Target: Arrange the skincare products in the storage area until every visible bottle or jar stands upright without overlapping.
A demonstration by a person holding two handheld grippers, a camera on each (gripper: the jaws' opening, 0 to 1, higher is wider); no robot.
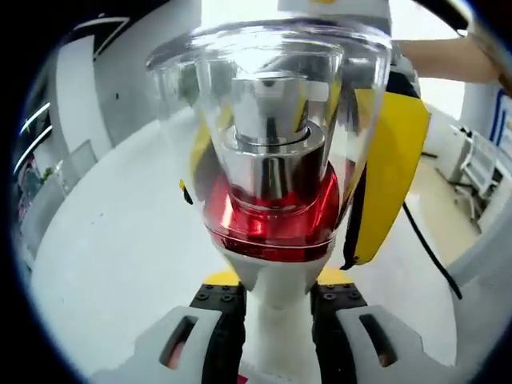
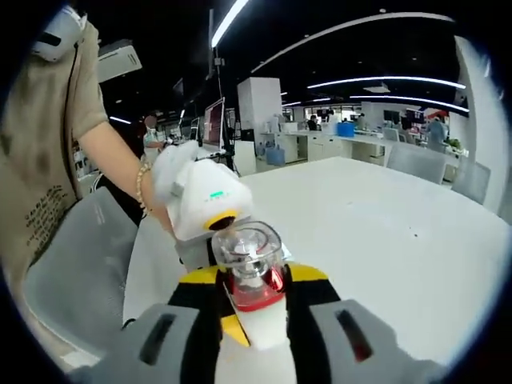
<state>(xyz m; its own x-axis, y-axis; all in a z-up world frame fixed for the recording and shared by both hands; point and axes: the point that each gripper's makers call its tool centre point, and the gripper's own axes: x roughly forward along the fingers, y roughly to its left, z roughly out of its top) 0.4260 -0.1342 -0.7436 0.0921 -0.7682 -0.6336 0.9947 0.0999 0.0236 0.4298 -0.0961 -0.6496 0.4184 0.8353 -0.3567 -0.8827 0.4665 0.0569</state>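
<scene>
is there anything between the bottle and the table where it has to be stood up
Nothing visible. The bottle is held in the air by both grippers, left gripper and right gripper, and the white table beyond it looks bare.

left gripper view: very close on bottle (image 1: 276,160) | right gripper view: farther, seemingly same bottle (image 2: 252,272)

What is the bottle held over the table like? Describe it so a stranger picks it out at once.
Over the big white table, the left hand-held gripper and the right hand-held gripper meet. Clamped between their jaws is the bottle: white body, silver pump under a clear domed cap. Its shiny red collar sets it apart from the white and yellow gripper parts.
</scene>
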